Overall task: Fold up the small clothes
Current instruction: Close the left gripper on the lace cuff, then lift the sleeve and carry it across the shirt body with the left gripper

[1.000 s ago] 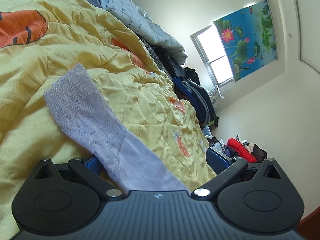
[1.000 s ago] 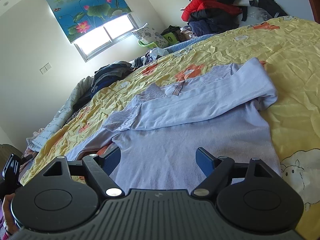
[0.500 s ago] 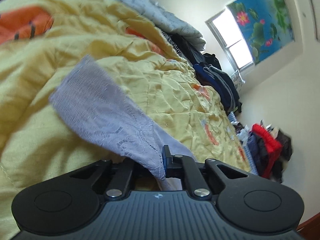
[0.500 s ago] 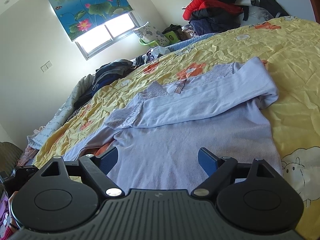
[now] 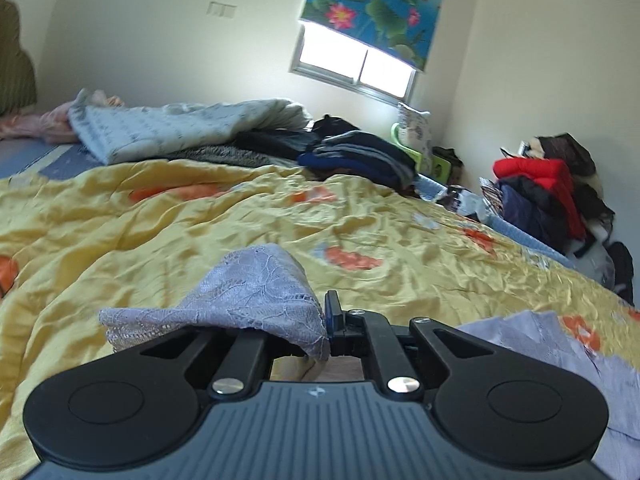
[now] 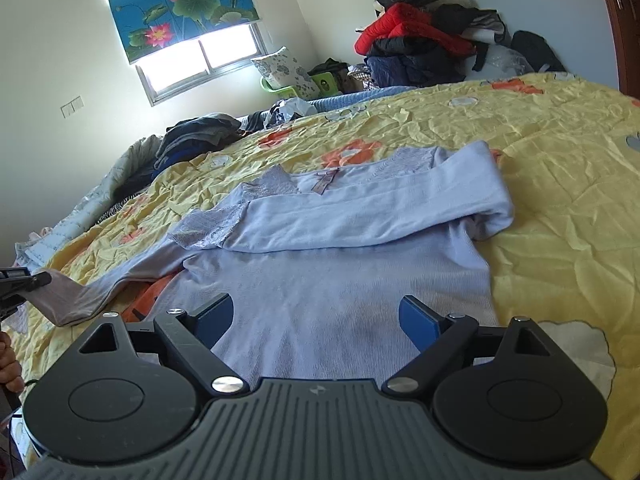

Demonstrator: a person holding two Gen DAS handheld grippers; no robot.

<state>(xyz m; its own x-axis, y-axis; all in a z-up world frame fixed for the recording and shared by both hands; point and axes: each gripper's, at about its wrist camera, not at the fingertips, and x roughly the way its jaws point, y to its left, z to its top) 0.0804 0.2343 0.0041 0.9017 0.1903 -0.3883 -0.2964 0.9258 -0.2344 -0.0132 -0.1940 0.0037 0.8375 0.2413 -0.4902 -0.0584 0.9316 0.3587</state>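
Note:
A lavender long-sleeved top (image 6: 340, 264) lies flat on the yellow bedspread (image 6: 560, 168), its right sleeve folded across the chest. My left gripper (image 5: 326, 330) is shut on the lace cuff (image 5: 256, 292) of the other sleeve and holds it lifted off the bed; the cuff drapes over the left finger. In the right wrist view that sleeve (image 6: 80, 296) stretches left to the left gripper's tip (image 6: 28, 282). My right gripper (image 6: 318, 318) is open and empty, low over the top's hem. The top's body shows at the right in the left wrist view (image 5: 560, 344).
Piles of folded dark clothes (image 5: 360, 156) and a pale quilt (image 5: 180, 128) lie along the bed's far side. A heap of red and dark jackets (image 6: 420, 48) sits by the wall. A window with a lotus blind (image 6: 180, 4) is beyond.
My left gripper has shut on the lace cuff, lifted it and swung round towards the top. My right gripper has stayed open over the hem, shifting only slightly.

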